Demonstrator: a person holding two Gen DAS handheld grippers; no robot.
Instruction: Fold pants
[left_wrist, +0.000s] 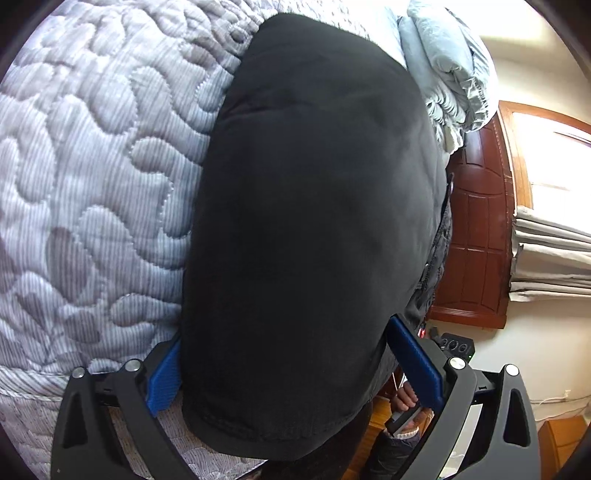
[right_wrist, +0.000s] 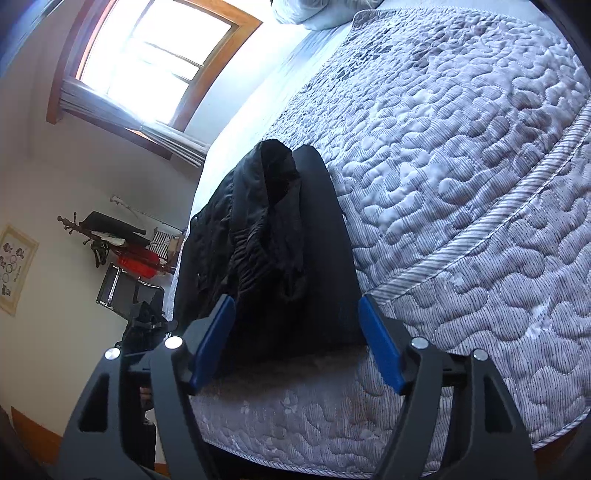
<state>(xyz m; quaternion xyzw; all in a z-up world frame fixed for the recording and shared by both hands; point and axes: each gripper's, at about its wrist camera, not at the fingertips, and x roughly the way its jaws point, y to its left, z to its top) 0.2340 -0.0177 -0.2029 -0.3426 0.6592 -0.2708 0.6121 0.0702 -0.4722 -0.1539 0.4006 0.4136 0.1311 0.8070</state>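
Observation:
Black pants (left_wrist: 310, 221) lie lengthwise along the edge of a quilted grey mattress (left_wrist: 92, 166). In the left wrist view their near end fills the space between my left gripper's (left_wrist: 291, 339) blue pads, which stand wide apart and open. In the right wrist view the pants (right_wrist: 280, 236) show a crumpled waistband end bunched on top. My right gripper (right_wrist: 295, 306) is open, its blue pads on either side of the pants' near end at the mattress edge (right_wrist: 295, 369).
A light blue duvet (left_wrist: 443, 66) is piled at the far end of the bed. A dark wooden headboard (left_wrist: 476, 229) and a curtained window (right_wrist: 155, 55) stand beside it. A rack with clothes and a red item (right_wrist: 129, 258) stands by the wall.

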